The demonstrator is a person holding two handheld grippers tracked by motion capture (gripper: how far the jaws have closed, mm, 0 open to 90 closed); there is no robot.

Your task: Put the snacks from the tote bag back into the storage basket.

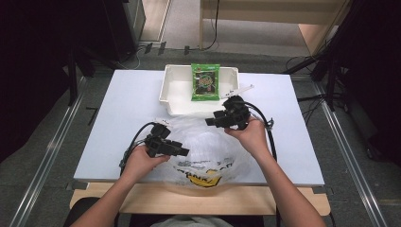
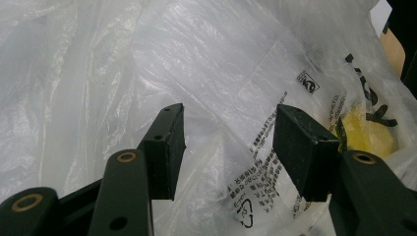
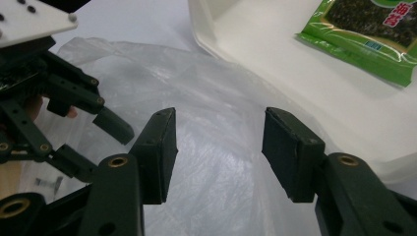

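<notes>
jaws: left gripper (image 2: 228,147) and right gripper (image 3: 219,150) both released, gripping nothing
bag (image 1: 208,151): crumpled on counter (image 1: 127,94), between both
snack (image 1: 205,82): in bin (image 1: 172,90), beyond bag, right gripper nearer

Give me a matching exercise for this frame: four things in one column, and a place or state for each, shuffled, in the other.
1. snack packet
2. plastic bag
3. left gripper
4. white bin

A. empty, jaws open over the bag's near left part
B. on the table's far side, behind the bag
C. crumpled on the table's near edge
D. lying in the bin

Pairs: 1-D, 2-C, 3-A, 4-B
</notes>
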